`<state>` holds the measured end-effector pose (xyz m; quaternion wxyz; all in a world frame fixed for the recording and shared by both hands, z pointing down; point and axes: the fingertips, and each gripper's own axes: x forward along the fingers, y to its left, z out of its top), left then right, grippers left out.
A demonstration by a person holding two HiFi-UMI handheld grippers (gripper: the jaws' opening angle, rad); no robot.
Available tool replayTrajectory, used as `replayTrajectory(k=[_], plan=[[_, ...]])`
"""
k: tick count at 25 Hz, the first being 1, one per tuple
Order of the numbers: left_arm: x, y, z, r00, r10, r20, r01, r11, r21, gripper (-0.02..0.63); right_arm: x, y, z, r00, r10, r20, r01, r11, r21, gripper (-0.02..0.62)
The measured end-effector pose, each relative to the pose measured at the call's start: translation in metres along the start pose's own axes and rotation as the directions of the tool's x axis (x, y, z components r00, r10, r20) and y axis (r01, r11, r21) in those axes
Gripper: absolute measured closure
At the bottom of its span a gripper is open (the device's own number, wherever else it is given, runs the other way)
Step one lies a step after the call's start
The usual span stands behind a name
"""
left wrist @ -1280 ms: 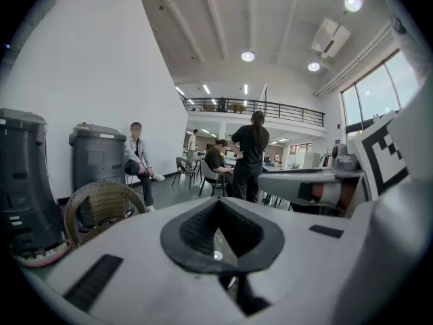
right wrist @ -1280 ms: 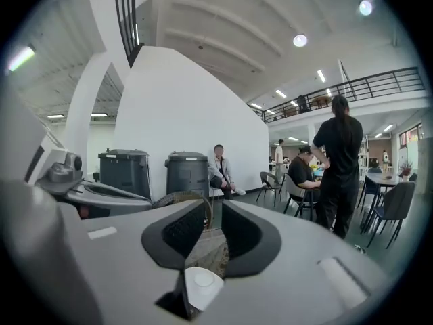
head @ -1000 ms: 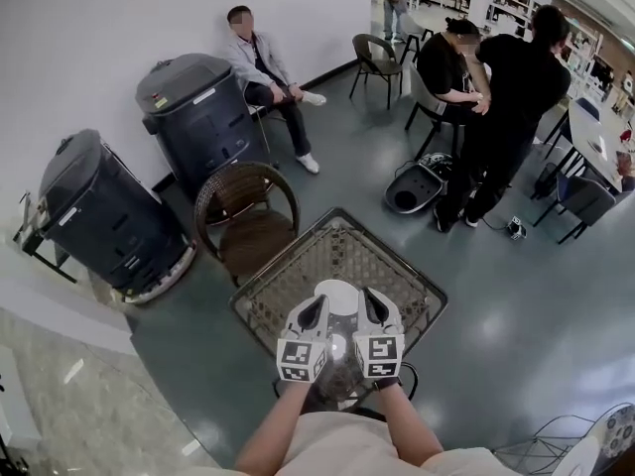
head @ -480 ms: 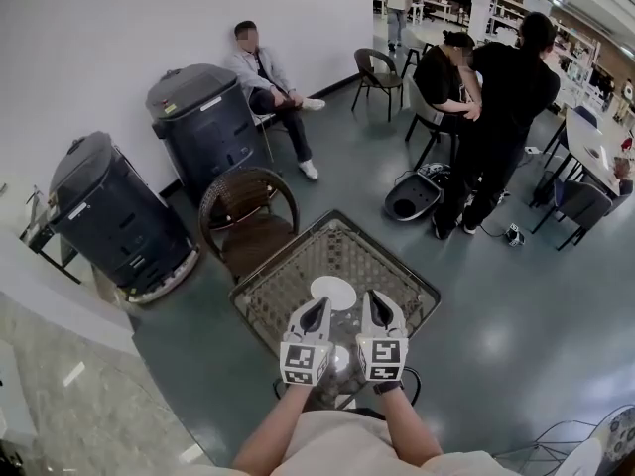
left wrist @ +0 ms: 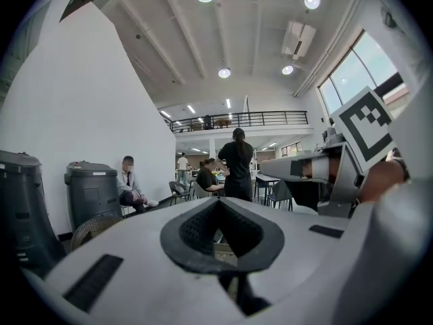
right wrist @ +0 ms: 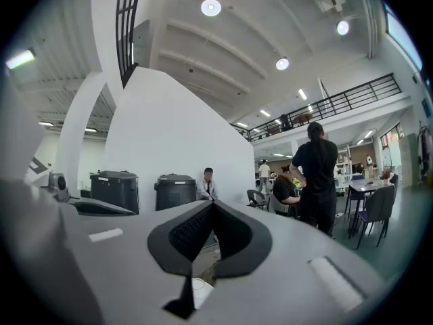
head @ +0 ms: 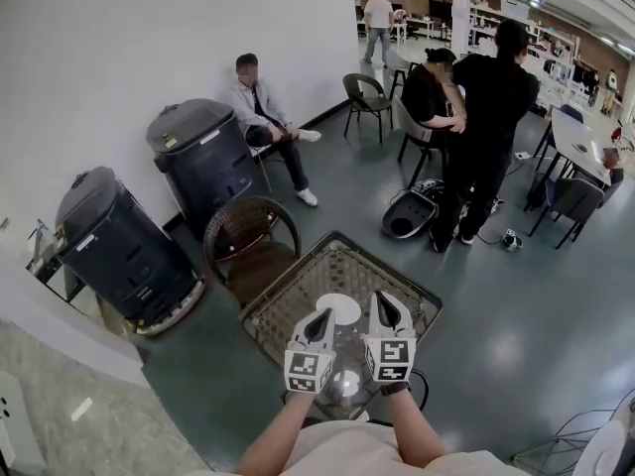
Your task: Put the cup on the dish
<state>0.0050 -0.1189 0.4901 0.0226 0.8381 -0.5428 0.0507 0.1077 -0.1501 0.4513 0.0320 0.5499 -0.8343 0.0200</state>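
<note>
A white dish [head: 339, 308] lies on the square wicker-and-glass table [head: 298, 286]. Closer to me, near the table's front edge, a small pale cup [head: 345, 383] shows between the two marker cubes. My left gripper [head: 324, 313] hovers just left of the dish, and my right gripper [head: 381, 297] just right of it; both point level. The left gripper [left wrist: 218, 202] has its jaws together with nothing held, and the right gripper [right wrist: 212, 204] is the same. Under the right jaws a white patch [right wrist: 196, 291] shows; I cannot tell whether it is dish or cup.
A round wicker chair [head: 251, 241] stands at the table's far left corner. Two dark bins [head: 201, 147] [head: 114, 241] line the white wall beside a seated person [head: 260, 102]. People [head: 486, 132] and chairs are grouped farther back right.
Both grippers have lifted a little above the table, still shut and side by side. The head view has tilted up, showing more of the room.
</note>
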Motion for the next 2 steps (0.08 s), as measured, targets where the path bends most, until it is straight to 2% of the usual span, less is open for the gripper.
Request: replayTrajectory(k=[2], plan=[[-0.0025, -0.0104, 0.0053, 0.999, -0.035, 0.01, 0.035, 0.999, 0.001, 0.603, -0.007, 0.0, -0.0011, 1.0, -0.015, -0.006, 0.015, 1.0, 0.0, 0.595]])
